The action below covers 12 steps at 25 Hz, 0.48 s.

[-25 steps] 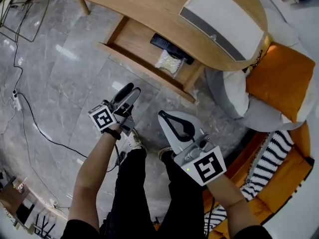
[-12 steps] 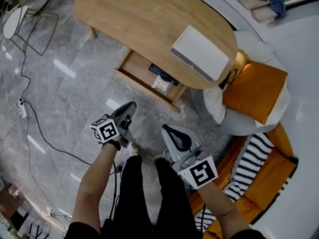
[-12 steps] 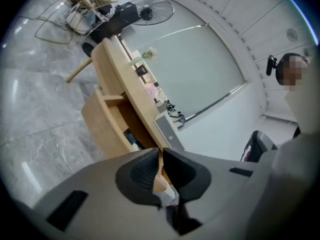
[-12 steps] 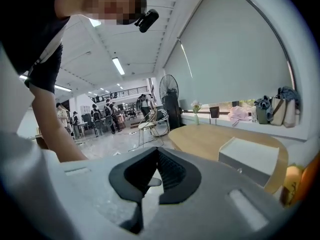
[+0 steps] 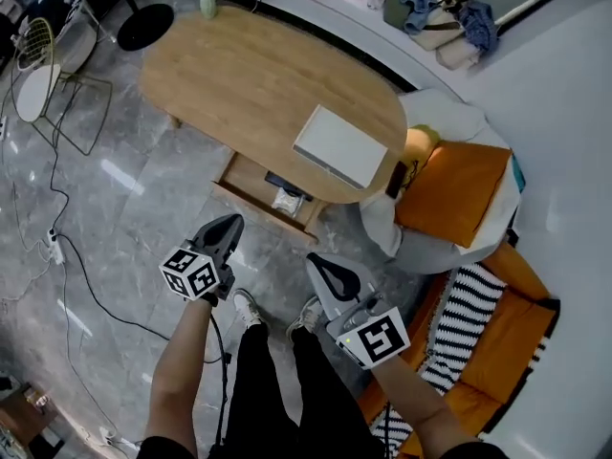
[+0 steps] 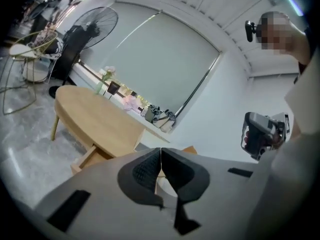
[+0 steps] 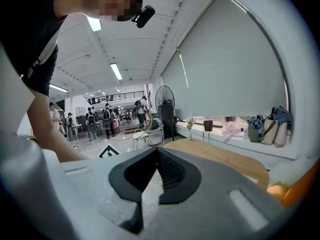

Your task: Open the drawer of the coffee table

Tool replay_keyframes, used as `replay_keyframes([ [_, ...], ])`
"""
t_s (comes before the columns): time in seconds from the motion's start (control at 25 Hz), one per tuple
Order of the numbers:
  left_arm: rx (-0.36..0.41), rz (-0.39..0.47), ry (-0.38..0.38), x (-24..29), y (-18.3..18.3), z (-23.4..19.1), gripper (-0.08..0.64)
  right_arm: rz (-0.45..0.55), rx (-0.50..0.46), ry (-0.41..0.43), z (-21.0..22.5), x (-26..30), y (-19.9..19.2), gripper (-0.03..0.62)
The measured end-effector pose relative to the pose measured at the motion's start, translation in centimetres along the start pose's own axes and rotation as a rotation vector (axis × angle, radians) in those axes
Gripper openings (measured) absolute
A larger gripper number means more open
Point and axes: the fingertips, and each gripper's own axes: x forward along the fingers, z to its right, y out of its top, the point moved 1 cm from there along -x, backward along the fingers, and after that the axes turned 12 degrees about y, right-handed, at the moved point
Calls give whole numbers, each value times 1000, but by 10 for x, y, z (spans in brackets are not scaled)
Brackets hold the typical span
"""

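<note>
The oval wooden coffee table (image 5: pixel 249 84) stands on the grey marble floor. Its drawer (image 5: pixel 251 187) is pulled out toward me, with a black item and a white packet (image 5: pixel 286 200) inside. My left gripper (image 5: pixel 229 224) hovers high above the floor just short of the drawer front, shut with nothing between its fingers. In the left gripper view the pads of the left gripper (image 6: pixel 160 153) meet, and the table (image 6: pixel 95 121) and the drawer (image 6: pixel 90 158) lie beyond them. My right gripper (image 5: pixel 319 265) hangs to the right, also shut and empty. Its tips (image 7: pixel 157 152) touch in the right gripper view.
A flat white box (image 5: pixel 339 146) lies on the tabletop and a small vase (image 5: pixel 207 5) stands at its far end. A grey pouf with an orange cushion (image 5: pixel 449 189) sits right of the table. A cable (image 5: pixel 86 266) and a wire chair (image 5: pixel 43 75) are at the left.
Both grippers and the head camera have risen, so the table looks smaller and farther off. The left jaws, open a second ago, have shut on nothing. The drawer stays open.
</note>
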Motion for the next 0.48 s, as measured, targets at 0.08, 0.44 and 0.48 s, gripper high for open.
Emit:
replay_keyframes([
  [0.08, 63, 3, -14, -7, 24, 26, 11, -1, 0, -16, 1, -16, 21, 5],
  [0.44, 282, 95, -1, -46, 135, 144, 11, 109, 49, -69, -1, -86, 119, 5],
  [0.48, 296, 116, -4, -51, 146, 157, 11, 117, 53, -76, 0, -92, 126, 5],
])
